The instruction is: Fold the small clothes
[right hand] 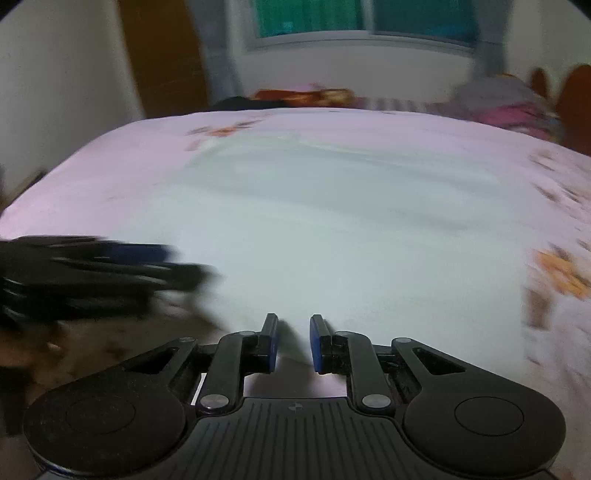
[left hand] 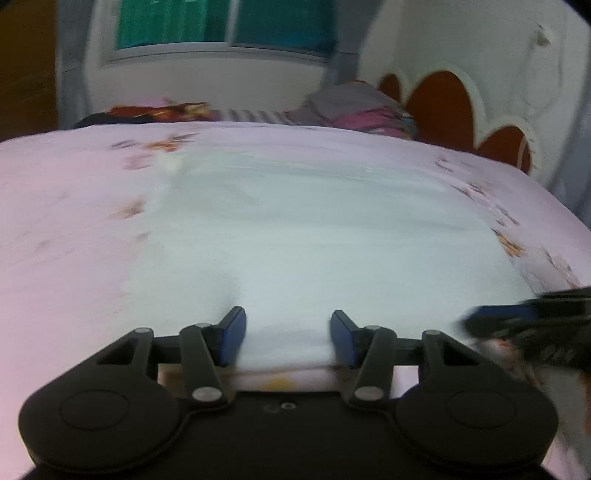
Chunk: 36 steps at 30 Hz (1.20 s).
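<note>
A white cloth (left hand: 303, 229) lies spread flat on the pink floral bedsheet (left hand: 62, 206); it also shows in the right wrist view (right hand: 332, 221). My left gripper (left hand: 288, 338) is open, its blue-padded fingers straddling the cloth's near edge. My right gripper (right hand: 293, 341) is open with a narrower gap, over the cloth's near edge, fabric showing between its fingers. Each gripper appears blurred in the other's view: the right one (left hand: 532, 332) at the cloth's right, the left one (right hand: 92, 273) at its left.
A pile of coloured clothes (left hand: 354, 107) and a striped item (left hand: 251, 115) lie at the bed's far edge. A white and red headboard (left hand: 461, 99) stands at the right. A window (left hand: 221, 26) is in the far wall. A wooden door (right hand: 162, 55) is at the left.
</note>
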Tool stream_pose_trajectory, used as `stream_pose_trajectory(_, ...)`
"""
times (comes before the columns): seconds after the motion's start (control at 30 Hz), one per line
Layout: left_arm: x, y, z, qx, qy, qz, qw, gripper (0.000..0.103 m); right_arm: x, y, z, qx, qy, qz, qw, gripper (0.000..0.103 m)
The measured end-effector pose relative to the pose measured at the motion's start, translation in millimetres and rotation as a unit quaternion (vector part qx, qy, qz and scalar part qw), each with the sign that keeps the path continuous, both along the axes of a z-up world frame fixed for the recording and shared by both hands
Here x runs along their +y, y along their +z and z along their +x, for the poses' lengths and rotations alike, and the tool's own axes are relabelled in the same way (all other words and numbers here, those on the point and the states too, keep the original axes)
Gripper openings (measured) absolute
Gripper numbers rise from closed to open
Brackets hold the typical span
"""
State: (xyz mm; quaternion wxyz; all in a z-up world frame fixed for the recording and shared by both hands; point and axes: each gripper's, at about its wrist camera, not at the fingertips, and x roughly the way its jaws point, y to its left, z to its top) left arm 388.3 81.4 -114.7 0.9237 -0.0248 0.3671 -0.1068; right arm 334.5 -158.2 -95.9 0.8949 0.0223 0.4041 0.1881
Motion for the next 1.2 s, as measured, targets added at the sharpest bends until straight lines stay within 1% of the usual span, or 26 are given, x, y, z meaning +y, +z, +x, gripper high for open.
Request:
stream_pose_trajectory(0.07, 16.3, 0.8, -7.6, -0.004, 0.016, 0.010, 0.9998, 0.049, -24.5, -3.3, -0.8, 0.001, -0.036, -0.011, 0.999, 0.016)
stream_pose_trajectory(0.2, 38.7, 2.5, -17.6, -0.004, 0.036, -0.004, 0.9994, 0.049, -74.3, -5.4, -9.1, 0.011, -0.099, -0.024, 0.995, 0.016)
stream_pose_trajectory(0.27, 37.2, 4.8, -16.5, -0.002, 0.037, -0.001, 0.9993, 0.049, -89.3, -3.7, -12.2, 0.017, -0.113, -0.018, 0.993, 0.016)
stream_pose_trajectory(0.3, 35.7, 7.0, -15.8, -0.003, 0.041, -0.001, 0.9992, 0.049, -93.7, -1.3, -15.1, 0.021, -0.109, -0.017, 0.994, 0.016)
stream_pose_trajectory(0.37, 34.0, 10.0, -14.5, -0.008, 0.045, -0.008, 0.9989, 0.050, -89.1, 8.2, -13.8, 0.007, -0.109, -0.026, 0.994, 0.016)
stream_pose_trajectory(0.43, 34.3, 4.9, -13.3, 0.001, 0.050, -0.008, 0.9987, 0.049, -93.0, 17.5, -16.2, -0.007, -0.119, -0.001, 0.993, 0.016)
stream_pose_trajectory(0.47, 36.2, 3.2, -13.0, 0.003, 0.051, -0.015, 0.9986, 0.049, -92.3, 16.0, -14.8, -0.002, -0.123, 0.003, 0.992, 0.016)
stream_pose_trajectory(0.53, 39.2, 2.3, -13.9, 0.004, 0.052, -0.015, 0.9985, 0.049, -90.6, 1.4, -7.2, 0.035, -0.118, -0.018, 0.992, 0.016)
stream_pose_trajectory(0.6, 41.2, 5.4, -16.9, 0.005, 0.056, -0.016, 0.9983, 0.049, -91.9, -4.0, -8.8, 0.025, -0.106, -0.028, 0.994, 0.016)
stream_pose_trajectory(0.67, 42.0, 4.1, -21.3, 0.006, 0.053, -0.013, 0.9985, 0.049, -91.5, 0.4, -9.7, 0.028, -0.111, -0.037, 0.993, 0.016)
stream_pose_trajectory(0.77, 40.6, 3.1, -22.9, 0.007, 0.047, -0.007, 0.9988, 0.050, -89.9, 10.2, -17.9, -0.004, -0.112, -0.018, 0.994, 0.016)
stream_pose_trajectory(0.8, 40.3, 3.7, -22.5, 0.009, 0.047, -0.006, 0.9989, 0.050, -87.0, 7.3, -18.1, 0.001, -0.106, -0.018, 0.994, 0.016)
stream_pose_trajectory(0.83, 40.6, 4.9, -21.9, 0.013, 0.048, -0.006, 0.9988, 0.050, -83.9, -1.1, -14.1, 0.025, -0.098, -0.033, 0.994, 0.016)
stream_pose_trajectory(0.87, 41.6, 7.5, -21.1, 0.019, 0.052, -0.008, 0.9985, 0.050, -81.8, -5.9, -15.0, 0.022, -0.093, -0.042, 0.995, 0.016)
stream_pose_trajectory(0.9, 42.1, 11.2, -21.0, 0.024, 0.058, -0.009, 0.9980, 0.053, -79.6, -6.6, -16.7, 0.014, -0.086, -0.053, 0.995, 0.016)
stream_pose_trajectory(0.93, 42.7, 16.1, -23.8, 0.022, 0.065, -0.012, 0.9976, 0.057, -77.6, -5.3, -16.3, 0.019, -0.087, -0.059, 0.994, 0.016)
stream_pose_trajectory(0.97, 44.0, 21.2, -29.9, 0.013, 0.074, -0.018, 0.9970, 0.067, -78.0, -1.9, -17.6, 0.021, -0.092, -0.054, 0.994, 0.016)
stream_pose_trajectory(1.0, 45.6, 25.5, -37.4, 0.005, 0.084, -0.035, 0.9959, 0.075, -80.2, 2.6, -20.9, 0.016, -0.097, -0.043, 0.994, 0.016)
stream_pose_trajectory(1.07, 50.0, 28.4, -48.6, 0.003, 0.098, -0.090, 0.9911, 0.075, -86.0, 10.4, -28.2, 0.006, -0.108, -0.015, 0.994, 0.016)
stream_pose_trajectory(1.13, 57.0, 21.0, -54.5, 0.020, 0.120, -0.160, 0.9796, 0.069, -87.1, 15.1, -33.5, 0.006, -0.114, 0.006, 0.993, 0.016)
stream_pose_trajectory(1.17, 62.9, 12.8, -54.5, 0.038, 0.137, -0.205, 0.9685, 0.061, -86.3, 17.7, -37.2, 0.005, -0.116, 0.022, 0.993, 0.016)
stream_pose_trajectory(1.2, 68.4, 5.1, -53.1, 0.051, 0.148, -0.243, 0.9574, 0.050, -85.7, 20.4, -39.5, 0.003, -0.117, 0.039, 0.992, 0.016)
